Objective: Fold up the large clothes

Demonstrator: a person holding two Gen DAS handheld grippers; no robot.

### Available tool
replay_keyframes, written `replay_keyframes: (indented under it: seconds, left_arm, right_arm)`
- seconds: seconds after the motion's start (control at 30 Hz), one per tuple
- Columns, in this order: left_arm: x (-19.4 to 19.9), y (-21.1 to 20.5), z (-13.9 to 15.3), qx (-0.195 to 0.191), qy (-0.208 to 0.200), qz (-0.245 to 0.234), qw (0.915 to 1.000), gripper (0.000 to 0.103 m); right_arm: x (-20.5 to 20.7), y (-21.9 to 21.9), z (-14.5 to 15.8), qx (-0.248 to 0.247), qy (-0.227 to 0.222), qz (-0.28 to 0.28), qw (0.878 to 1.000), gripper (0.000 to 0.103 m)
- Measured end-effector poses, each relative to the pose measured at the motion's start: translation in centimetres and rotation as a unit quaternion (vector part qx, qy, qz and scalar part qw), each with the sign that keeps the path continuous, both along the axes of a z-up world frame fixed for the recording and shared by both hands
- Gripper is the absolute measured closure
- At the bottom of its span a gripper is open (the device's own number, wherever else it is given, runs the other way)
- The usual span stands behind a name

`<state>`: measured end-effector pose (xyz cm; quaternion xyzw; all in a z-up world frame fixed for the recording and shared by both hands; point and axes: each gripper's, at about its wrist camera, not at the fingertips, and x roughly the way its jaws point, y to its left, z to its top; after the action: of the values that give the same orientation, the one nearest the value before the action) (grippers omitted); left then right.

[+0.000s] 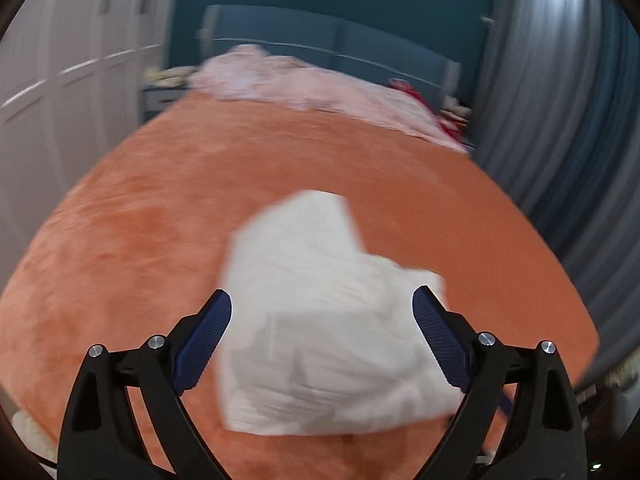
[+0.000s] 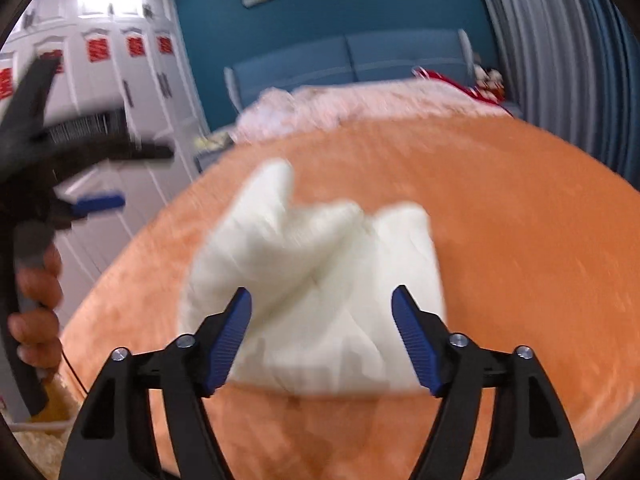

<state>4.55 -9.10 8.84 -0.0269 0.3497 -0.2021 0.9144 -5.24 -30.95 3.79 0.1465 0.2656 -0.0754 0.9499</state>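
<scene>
Folded garment [image 1: 320, 312] on bed [image 1: 140, 220]

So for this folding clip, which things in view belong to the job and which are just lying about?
Job:
- white garment, bunched on the orange bedspread
- left gripper, open
- right gripper, open

Lying about:
- pink bedding
- red item near the headboard
- white wardrobes
- grey curtains

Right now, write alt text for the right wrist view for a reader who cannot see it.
A folded white garment lies on an orange bedspread, seen between the right gripper's open blue-padded jaws, which hold nothing. At the left edge, a hand holds the left gripper; white wardrobes and a teal wall lie behind.
</scene>
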Motion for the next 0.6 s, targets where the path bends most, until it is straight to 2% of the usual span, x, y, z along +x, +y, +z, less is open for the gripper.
replay_keyframes:
  seconds: [0.07, 0.13, 0.27, 0.3, 0.33, 0.4, 0.43, 0.6]
  left_arm:
    - [1.5, 1.5, -0.6, 0.020, 0.011, 0.042, 0.9989, 0.016]
    - [2.4, 2.9, -1.6, 0.030, 0.033, 0.061, 0.9971, 0.023]
    - [3.0, 4.3, -3.2, 0.046, 0.053, 0.080, 0.9943, 0.028]
    - [3.0, 4.3, -3.5, 0.049, 0.058, 0.077, 0.9941, 0.028]
    - [3.0, 4.2, -3.5, 0.051, 0.061, 0.075, 0.9940, 0.029]
    - [2.8, 3.8, -3.8, 0.056, 0.064, 0.066, 0.9942, 0.031]
    - [2.9, 3.5, -4.1, 0.056, 0.065, 0.060, 0.9945, 0.031]
    - [2.3, 0.3, -5.0, 0.059, 0.066, 0.012, 0.9960, 0.032]
  right_arm:
    - [1.7, 0.3, 0.7, -0.002, -0.004, 0.015, 1.000, 0.027]
    - [3.6, 0.9, 0.9, -0.012, 0.000, 0.028, 1.000, 0.026]
    - [8.4, 1.4, -0.8, -0.016, 0.062, 0.053, 0.997, 0.026]
    - [8.9, 1.7, -1.3, -0.011, 0.074, 0.058, 0.995, 0.033]
    - [9.2, 1.8, -1.9, -0.009, 0.086, 0.064, 0.994, 0.057]
    - [9.0, 1.4, -2.3, -0.008, 0.100, 0.067, 0.993, 0.078]
    - [8.0, 1.3, -2.0, -0.001, 0.095, 0.066, 0.993, 0.084]
    - [1.1, -3.3, -0.9, 0.017, 0.069, -0.010, 0.997, 0.087]
